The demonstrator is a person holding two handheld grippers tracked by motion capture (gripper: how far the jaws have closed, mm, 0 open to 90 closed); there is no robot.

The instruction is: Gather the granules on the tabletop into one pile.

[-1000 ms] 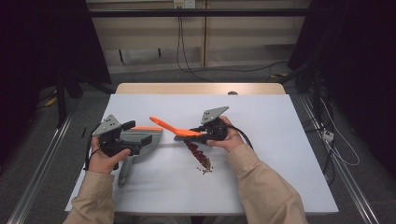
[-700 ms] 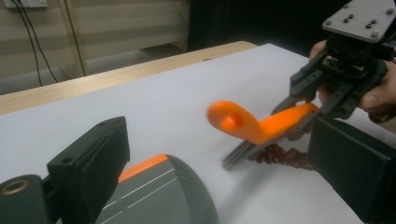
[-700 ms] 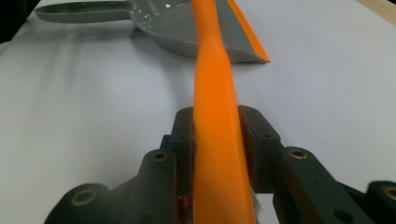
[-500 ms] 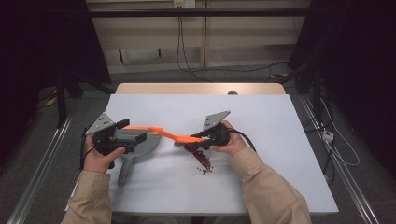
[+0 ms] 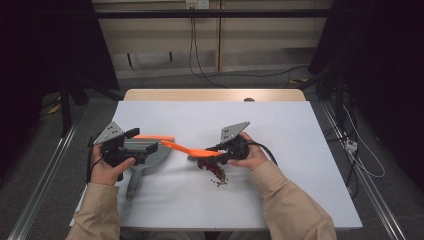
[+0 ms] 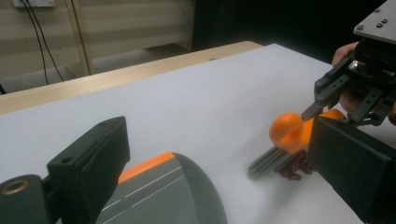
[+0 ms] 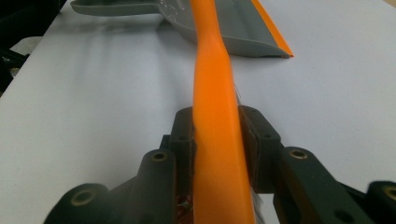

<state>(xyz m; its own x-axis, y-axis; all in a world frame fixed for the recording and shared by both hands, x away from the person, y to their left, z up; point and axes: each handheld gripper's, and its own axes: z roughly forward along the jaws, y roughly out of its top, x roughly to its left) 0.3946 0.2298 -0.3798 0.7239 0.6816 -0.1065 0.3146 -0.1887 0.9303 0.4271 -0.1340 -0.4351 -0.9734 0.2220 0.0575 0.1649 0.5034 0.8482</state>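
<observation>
Squarely between right gripper (image 7: 217, 140) pads: orange brush (image 7: 215, 116).

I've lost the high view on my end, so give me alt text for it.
The right tongs grip an orange-handled brush over a small pile of dark red bits on the white table. The left tongs hold a grey dustpan with an orange lip, flat on the table beside the brush. The person's forearms enter from the bottom.

Cables (image 5: 196, 55) hang behind the white table (image 5: 300, 150), above grey floor (image 5: 30, 165).
</observation>
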